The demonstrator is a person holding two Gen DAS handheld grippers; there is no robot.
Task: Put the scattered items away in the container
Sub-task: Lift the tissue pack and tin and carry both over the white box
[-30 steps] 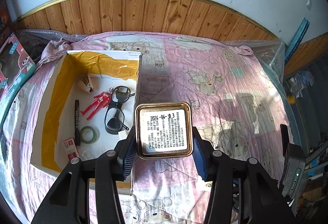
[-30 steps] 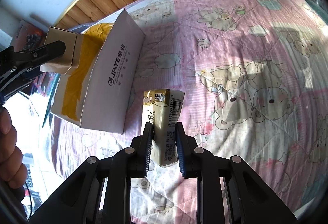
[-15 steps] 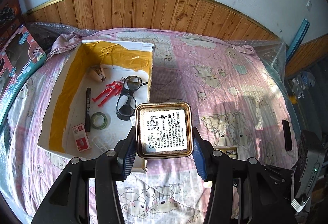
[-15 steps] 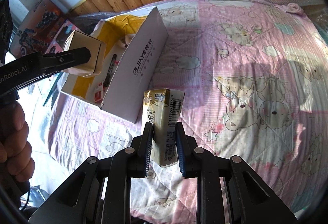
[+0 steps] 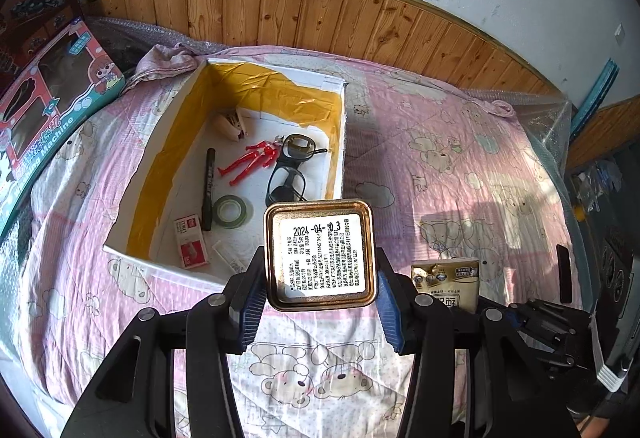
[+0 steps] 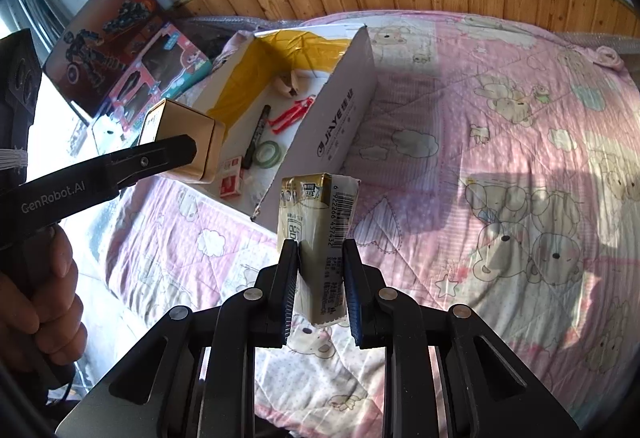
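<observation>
My left gripper (image 5: 320, 292) is shut on a square gold tin (image 5: 320, 254) with a date label, held in the air near the front right corner of the open white box (image 5: 164, 141). In the right wrist view the same gold tin (image 6: 184, 141) hangs over the box's near end. My right gripper (image 6: 320, 278) is shut on a yellow tissue pack (image 6: 316, 222), upright, just right of the box's side wall (image 6: 340, 125). The box holds glasses (image 5: 290, 169), a red figure (image 5: 250, 159), a marker (image 5: 208, 189), a tape roll (image 5: 232, 210) and a red-and-white carton (image 5: 191, 244).
A pink bear-print quilt (image 5: 440, 165) covers the bed. Toy boxes (image 5: 48, 117) lean at the left edge. A wooden wall panel (image 5: 320, 13) runs behind. A person's hand (image 6: 36, 298) grips the left tool's handle. Bubble wrap lines the right bed edge (image 5: 560, 125).
Both grippers pulled back and up from the box while keeping their loads. The box now appears farther off and more of its inside shows.
</observation>
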